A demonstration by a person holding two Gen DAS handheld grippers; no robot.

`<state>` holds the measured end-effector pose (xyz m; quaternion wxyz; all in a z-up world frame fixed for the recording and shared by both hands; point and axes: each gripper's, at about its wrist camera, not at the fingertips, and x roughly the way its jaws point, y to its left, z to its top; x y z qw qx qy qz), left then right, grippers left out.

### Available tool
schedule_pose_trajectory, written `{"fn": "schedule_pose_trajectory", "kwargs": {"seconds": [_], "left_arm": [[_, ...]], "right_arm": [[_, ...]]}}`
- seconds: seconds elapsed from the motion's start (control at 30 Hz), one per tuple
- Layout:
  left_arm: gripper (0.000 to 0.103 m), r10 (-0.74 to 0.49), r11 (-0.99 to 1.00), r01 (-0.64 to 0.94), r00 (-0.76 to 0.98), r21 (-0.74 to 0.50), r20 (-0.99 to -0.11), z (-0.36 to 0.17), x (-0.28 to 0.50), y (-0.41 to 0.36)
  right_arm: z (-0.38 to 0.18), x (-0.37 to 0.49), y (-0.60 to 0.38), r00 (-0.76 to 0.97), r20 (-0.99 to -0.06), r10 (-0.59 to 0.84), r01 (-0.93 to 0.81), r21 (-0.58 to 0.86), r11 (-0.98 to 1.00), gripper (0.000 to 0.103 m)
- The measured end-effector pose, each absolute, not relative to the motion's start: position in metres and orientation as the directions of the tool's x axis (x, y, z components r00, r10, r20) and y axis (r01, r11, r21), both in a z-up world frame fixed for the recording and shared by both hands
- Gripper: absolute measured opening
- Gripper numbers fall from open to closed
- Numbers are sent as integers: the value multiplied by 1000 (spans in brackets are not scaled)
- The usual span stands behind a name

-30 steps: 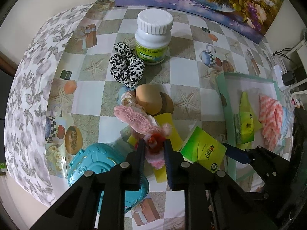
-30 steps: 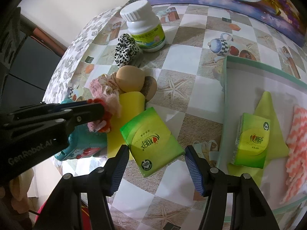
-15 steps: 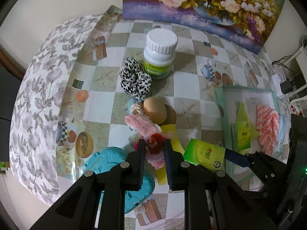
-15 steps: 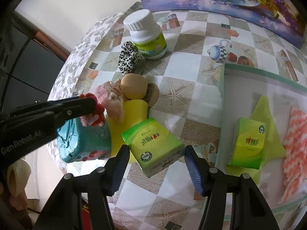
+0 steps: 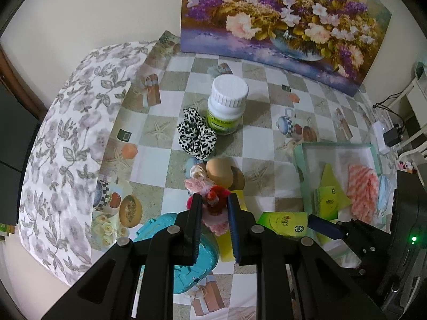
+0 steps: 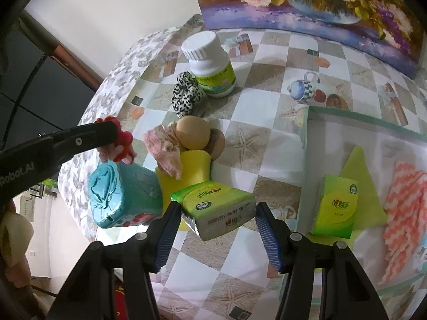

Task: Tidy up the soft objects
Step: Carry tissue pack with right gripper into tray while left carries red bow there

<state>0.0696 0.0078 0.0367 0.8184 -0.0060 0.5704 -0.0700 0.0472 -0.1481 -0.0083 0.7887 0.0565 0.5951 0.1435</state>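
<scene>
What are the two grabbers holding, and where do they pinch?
The left gripper pinches a pink and red fluffy hair tie by its red tuft. The right gripper holds a green tissue pack by its short ends.

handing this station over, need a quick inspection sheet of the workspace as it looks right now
surface: checkered tablecloth, cluttered.
job's things: green tissue pack tilted up off the cloth; second tissue pack and pink striped cloth in the tray; leopard scrunchie and pink-and-red fluffy piece.
clutter: white pill bottle, egg, teal box, yellow sponge.
grippers: left gripper shut on the fluffy piece; right gripper around the green pack.
cables: black cord at right.
surroundings: flower painting against wall.
</scene>
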Motion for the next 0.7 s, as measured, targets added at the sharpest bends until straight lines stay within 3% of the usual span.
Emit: {"fn": "schedule_pose_trajectory", "kwargs": {"seconds": [0.37, 0.7], "left_arm": [[20, -136, 990, 95, 392, -106, -910, 55, 65, 6], [20, -151, 987, 117, 421, -112, -894, 66, 62, -16]], "right_arm": [[13, 47, -165, 317, -904, 288, -129, 259, 957, 61], [36, 45, -231, 415, -898, 148, 49, 184, 982, 61]]}}
